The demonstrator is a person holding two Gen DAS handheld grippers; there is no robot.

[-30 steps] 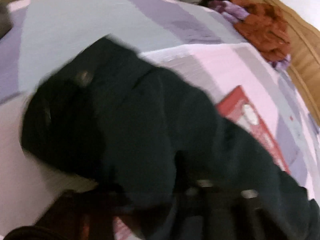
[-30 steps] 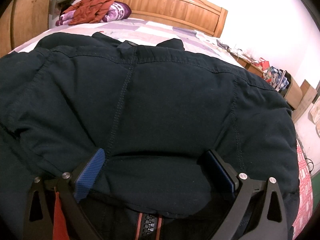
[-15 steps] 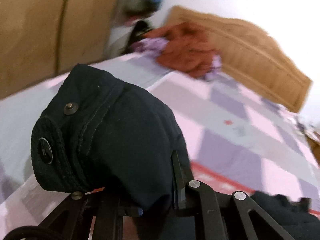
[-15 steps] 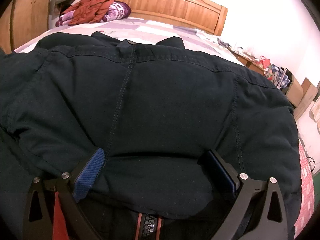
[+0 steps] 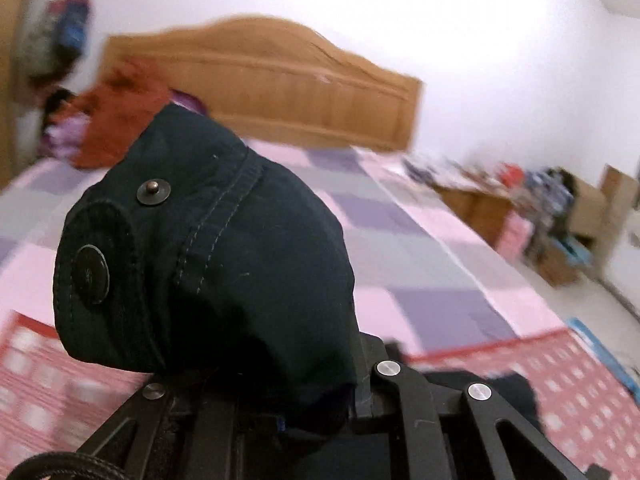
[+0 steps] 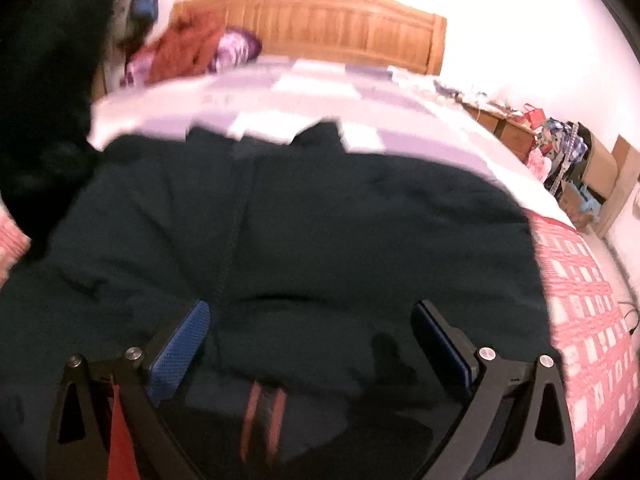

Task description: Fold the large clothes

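A dark navy jacket [image 6: 320, 220] lies spread on the bed, its back seam running toward me. My left gripper [image 5: 280, 392] is shut on the jacket's sleeve cuff [image 5: 200, 248], which bulges over the fingers and shows two metal snaps; the pads are hidden under the cloth. The cuff hangs in the air above the bed. In the right wrist view the raised sleeve [image 6: 48, 60] is a dark mass at the upper left. My right gripper [image 6: 310, 316] stands open just above the jacket's lower part, blue pads wide apart, nothing pinched.
The bed has a pink and purple checked cover [image 5: 400, 248] and a red-and-white patterned sheet [image 6: 588, 300] at the near side. A rust-red clothes pile [image 6: 184, 48] lies by the wooden headboard [image 6: 328, 20]. A cluttered bedside cabinet [image 5: 480, 200] and cardboard boxes [image 6: 608, 168] stand right of the bed.
My left gripper has lifted the sleeve cuff off the bed and swung it round toward the headboard. My right gripper has risen slightly off the jacket, still open.
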